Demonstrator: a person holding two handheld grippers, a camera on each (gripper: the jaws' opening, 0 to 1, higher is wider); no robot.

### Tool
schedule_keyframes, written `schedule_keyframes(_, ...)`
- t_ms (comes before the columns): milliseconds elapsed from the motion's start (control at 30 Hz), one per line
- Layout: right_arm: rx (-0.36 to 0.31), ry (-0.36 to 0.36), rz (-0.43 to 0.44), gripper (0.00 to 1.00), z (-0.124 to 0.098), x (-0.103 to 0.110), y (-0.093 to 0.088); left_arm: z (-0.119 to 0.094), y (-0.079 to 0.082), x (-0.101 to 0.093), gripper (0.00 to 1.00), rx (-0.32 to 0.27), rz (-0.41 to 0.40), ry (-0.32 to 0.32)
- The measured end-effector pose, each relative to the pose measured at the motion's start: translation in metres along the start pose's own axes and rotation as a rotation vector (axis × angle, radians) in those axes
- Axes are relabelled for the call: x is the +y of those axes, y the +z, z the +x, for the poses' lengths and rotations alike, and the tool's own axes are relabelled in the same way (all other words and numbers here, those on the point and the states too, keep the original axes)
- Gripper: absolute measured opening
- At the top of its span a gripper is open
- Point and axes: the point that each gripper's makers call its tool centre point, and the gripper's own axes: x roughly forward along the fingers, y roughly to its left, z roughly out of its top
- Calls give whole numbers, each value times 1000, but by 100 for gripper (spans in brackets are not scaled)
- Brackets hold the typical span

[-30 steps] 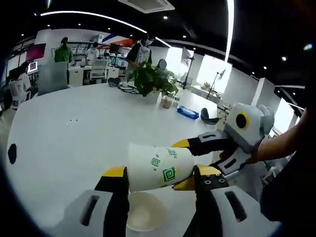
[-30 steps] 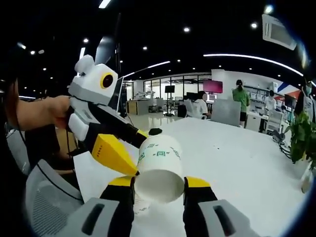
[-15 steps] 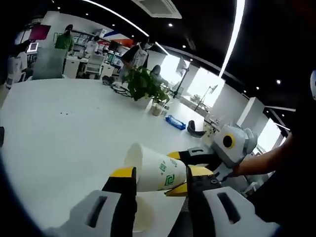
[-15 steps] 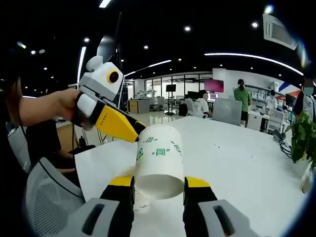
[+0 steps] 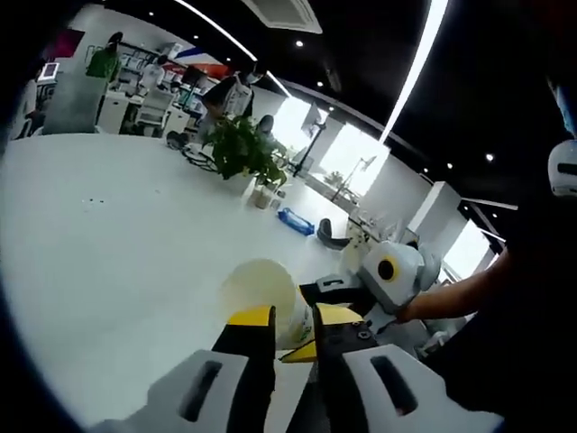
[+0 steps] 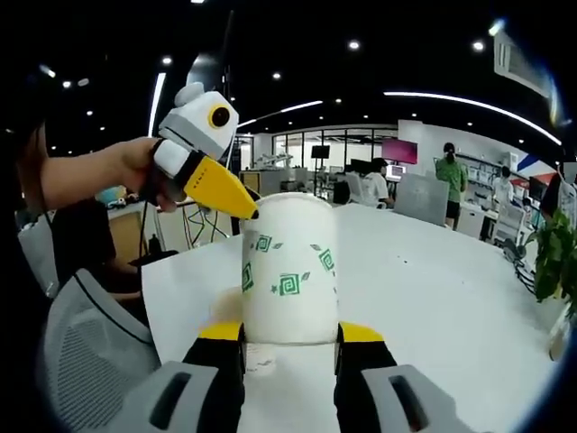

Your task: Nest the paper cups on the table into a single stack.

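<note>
A white paper cup (image 6: 288, 271) with green square prints stands upright between the jaws of my right gripper (image 6: 290, 336), which is shut on its lower end. My left gripper (image 6: 238, 202) comes in from the left and its yellow jaws pinch the cup's top rim. In the left gripper view the cup (image 5: 261, 293) shows end-on, just past my left gripper (image 5: 294, 317), whose jaws stand close together on its rim. The right gripper (image 5: 332, 293) reaches in from the right behind the cup. A second white cup (image 6: 257, 363) sits on the table under the held one, mostly hidden.
The long white table (image 5: 108, 244) stretches away, with a potted plant (image 5: 236, 149) and a blue item (image 5: 296, 221) at its far end. A grey chair (image 6: 81, 343) stands at the table's near corner. People sit and stand at desks beyond.
The held cup has swung from tilted to upright. My left gripper has risen to the cup's top rim and its jaws have drawn closer together.
</note>
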Motion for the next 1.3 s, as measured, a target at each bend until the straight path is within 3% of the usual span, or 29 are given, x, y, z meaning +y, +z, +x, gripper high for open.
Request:
schedule_keyframes(67,6,2,-9,36,0,1,-1,0,-1,-1,8,7,8,-2)
schedule_keyframes(433,20,4,14,34,0,1,-5,2,-4,-5,0,30,20,-15)
schedule_keyframes(533,37,18,29,19,1,2,-8,3,-5,-5,0,48,35,-12)
schedule_keyframes(633,32,13,36,27,2,1,-8,2,-4,-5,0,55,62,0)
schedule_keyframes(733,23,9,36,27,2,2,-5,1,-3,-4,0,54,72,6)
schedule_keyframes(933,-1,-1,43,38,0,-1,0,-7,3,0,0,42,78,24)
schedule_keyframes(1300,-23,-19,68,57,-7,-8,2,-23,-5,5,0,101,139,88)
